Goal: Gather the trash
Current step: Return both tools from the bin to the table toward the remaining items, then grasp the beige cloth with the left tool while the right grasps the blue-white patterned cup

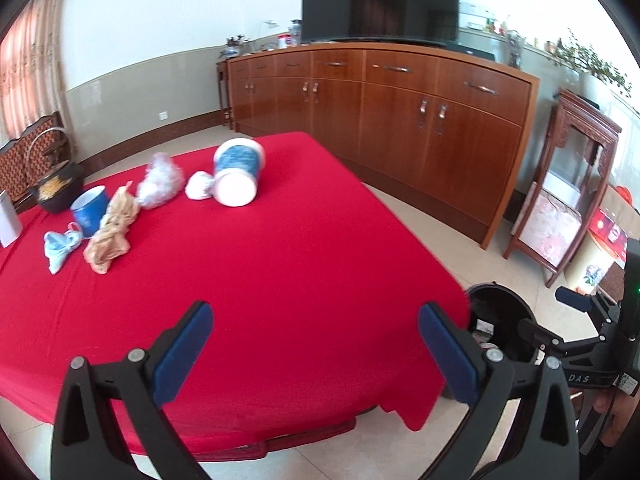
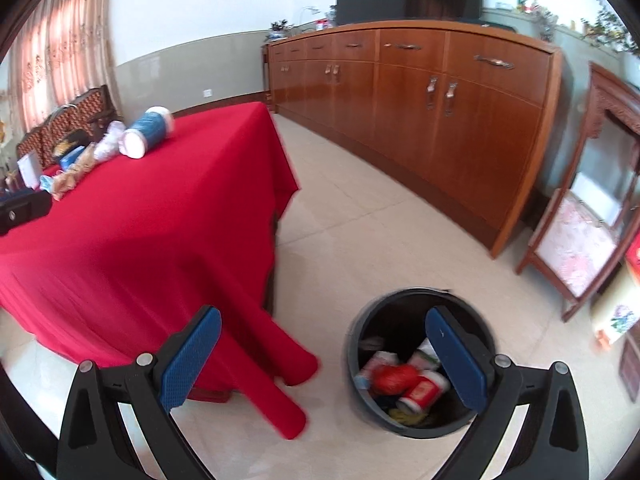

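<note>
Hovering empty, right gripper spread wide above the bin | left gripper spread too, nothing held | bin part-filled, job looks midway | cups, wads, tissue wait far across the red table | writing: "DAS" on right gripper's frame

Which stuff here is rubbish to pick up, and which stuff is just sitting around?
For the job:
tipped-over blue-and-white cup
white wad
clear crumpled plastic
tan crumpled bag
light blue scrap
small blue cup
black bin, already holding trash
left gripper and right gripper, both open

Just sitting around:
dark bowl
wooden sideboard
TV
</note>
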